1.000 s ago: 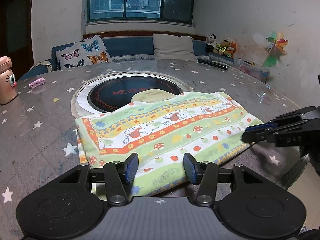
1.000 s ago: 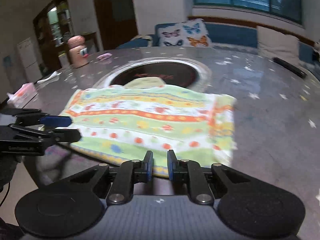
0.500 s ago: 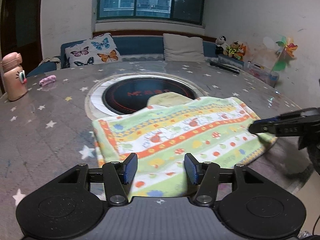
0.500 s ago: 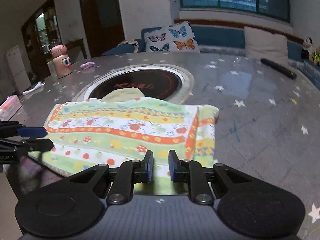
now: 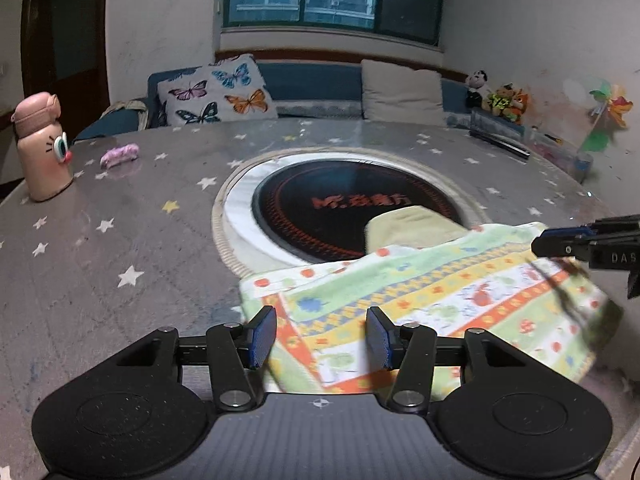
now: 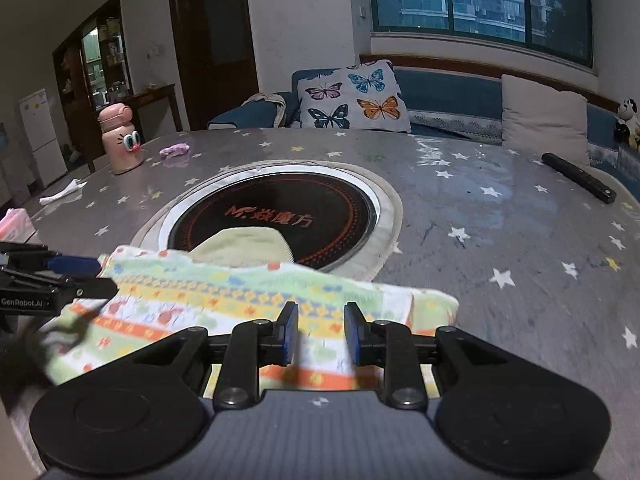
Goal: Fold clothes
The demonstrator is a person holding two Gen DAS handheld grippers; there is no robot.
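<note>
The table (image 5: 120,248) is round and grey with a star print, and it fills both views. A dark round hob (image 6: 276,216) sits in a pale ring at its centre.

The cloth (image 5: 440,296) is a folded garment with green, yellow, white and orange bands. It lies flat on the near part of the table. Its far edge overlaps the near rim of the hob. A plain pale-yellow part of the cloth lies on the dark hob surface.

Beyond the table stands a blue sofa (image 6: 452,92) with a butterfly cushion (image 5: 216,92) and a beige cushion (image 6: 544,120). A pink bottle (image 5: 40,148) stands upright near the far left table edge. A small pink item (image 5: 120,155) lies just beside it.

The left gripper (image 5: 322,336) hangs over the near left corner of the cloth. Its jaws stand apart and have just closed a little. The cloth shows in the gap, but the pads (image 5: 262,334) do not press on it.

The right gripper (image 6: 322,334) hangs over the near right part of the cloth. Its jaws have just been opening and now stand narrowly apart. The cloth shows below the gap, ungripped. Each gripper's tip also shows at the side edge of the other view.
</note>
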